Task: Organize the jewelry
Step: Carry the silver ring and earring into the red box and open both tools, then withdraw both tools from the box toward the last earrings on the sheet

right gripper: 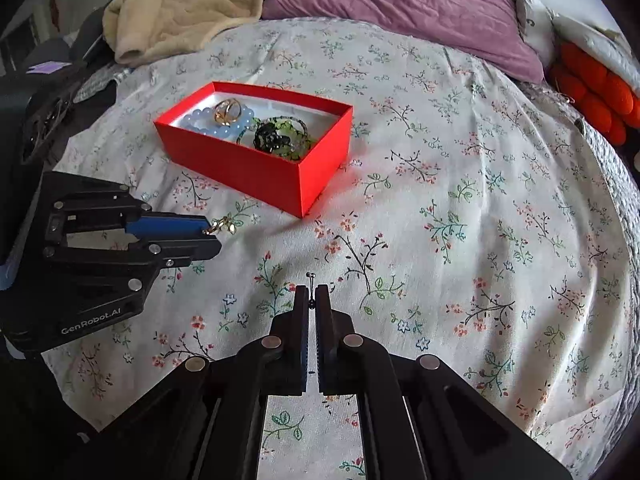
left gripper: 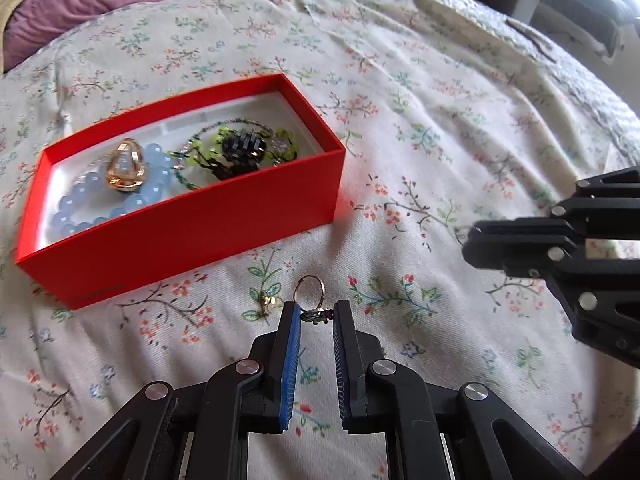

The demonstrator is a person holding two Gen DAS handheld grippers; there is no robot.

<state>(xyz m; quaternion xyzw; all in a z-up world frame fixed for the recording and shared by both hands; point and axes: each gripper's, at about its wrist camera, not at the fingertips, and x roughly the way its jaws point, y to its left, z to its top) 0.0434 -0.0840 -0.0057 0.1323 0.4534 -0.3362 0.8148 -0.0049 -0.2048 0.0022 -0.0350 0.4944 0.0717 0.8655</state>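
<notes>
Left fingers: the left gripper (left gripper: 316, 314) has its blue-padded fingers (left gripper: 291, 344) drawn in narrow, pinching a ring (left gripper: 309, 289) by its decorated top at the very tips; the thin gold band stands up beyond them.
Left fingers, from the right wrist view: the ring (right gripper: 212, 227) glints at the tip of the left gripper (right gripper: 210, 236), just above the bedsheet.
Right fingers: the right gripper (right gripper: 311, 292) is closed to a thin slit; a small stud earring (right gripper: 310, 276) pokes out from between the tips, clamped there.
Right gripper, from the left wrist view: its black body (left gripper: 560, 248) enters from the right edge, well apart from the ring.
Second gold piece: a small gold item (left gripper: 270, 302) lies on the sheet just left of the left fingertips; what it is cannot be told.
Red box (left gripper: 208, 216): open, lying on the bed beyond and left of the left gripper, near but not touching.
Box contents: a blue bead bracelet (left gripper: 152, 192) with a gold ring (left gripper: 125, 166) resting on it at one end; green and black beaded jewelry (left gripper: 240, 148) at the other.
Bedsheet (right gripper: 460, 208): white with small flowers, wrinkled.
Far end of the bed: a purple pillow (right gripper: 400, 4) and a beige blanket (right gripper: 180, 4).
</notes>
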